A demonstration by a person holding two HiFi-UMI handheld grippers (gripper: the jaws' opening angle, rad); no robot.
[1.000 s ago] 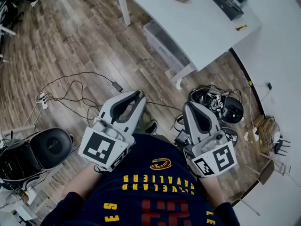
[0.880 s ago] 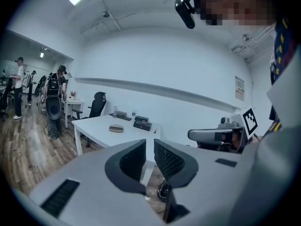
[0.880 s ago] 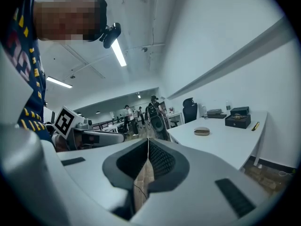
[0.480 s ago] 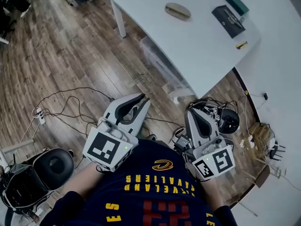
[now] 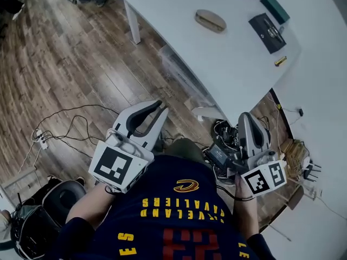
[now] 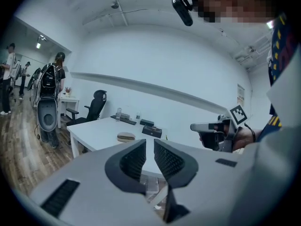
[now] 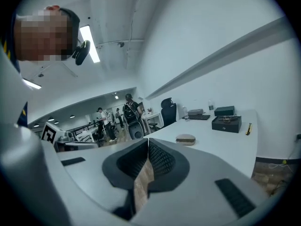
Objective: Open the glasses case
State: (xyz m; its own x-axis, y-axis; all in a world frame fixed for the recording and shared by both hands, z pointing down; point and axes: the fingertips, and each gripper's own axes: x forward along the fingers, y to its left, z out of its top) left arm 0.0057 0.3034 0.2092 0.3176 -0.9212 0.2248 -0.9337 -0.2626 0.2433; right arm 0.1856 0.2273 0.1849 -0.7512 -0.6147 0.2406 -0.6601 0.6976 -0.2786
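Our glasses case [image 5: 210, 20] lies flat on the white table [image 5: 227, 64], a tan oval well clear of the table's edges, with a black box [image 5: 268, 25] near it on the far side. Both claws hang off the table's near edge, over the wooden floor and well apart from the case. The left gripper [image 5: 161, 108] has its jaws a narrow slit apart with nothing between them. The right gripper [image 5: 248, 116] has its jaws pressed together at the tips, pinching nothing.

We judge several ways this can go wrong:
- The case sits loose on a smooth top, so a push from one claw alone may make it skid away or spin instead of opening
- The right claw has to spread before it can take the lid or the base; arriving closed, it would only knock the case
- A grip across the seam would hold the case closed
- Loose cables [image 5: 70, 118] run over the floor by our feet, and a tangle of gear [image 5: 222, 145] sits just under the right claw, so a step towards the table could catch on them

As for writing, the yellow lettering on our jersey [image 5: 184, 210] looks upside down from the head view and reads CLEVELAND, with a large red 23 beneath. We make out no brand on the case or the box
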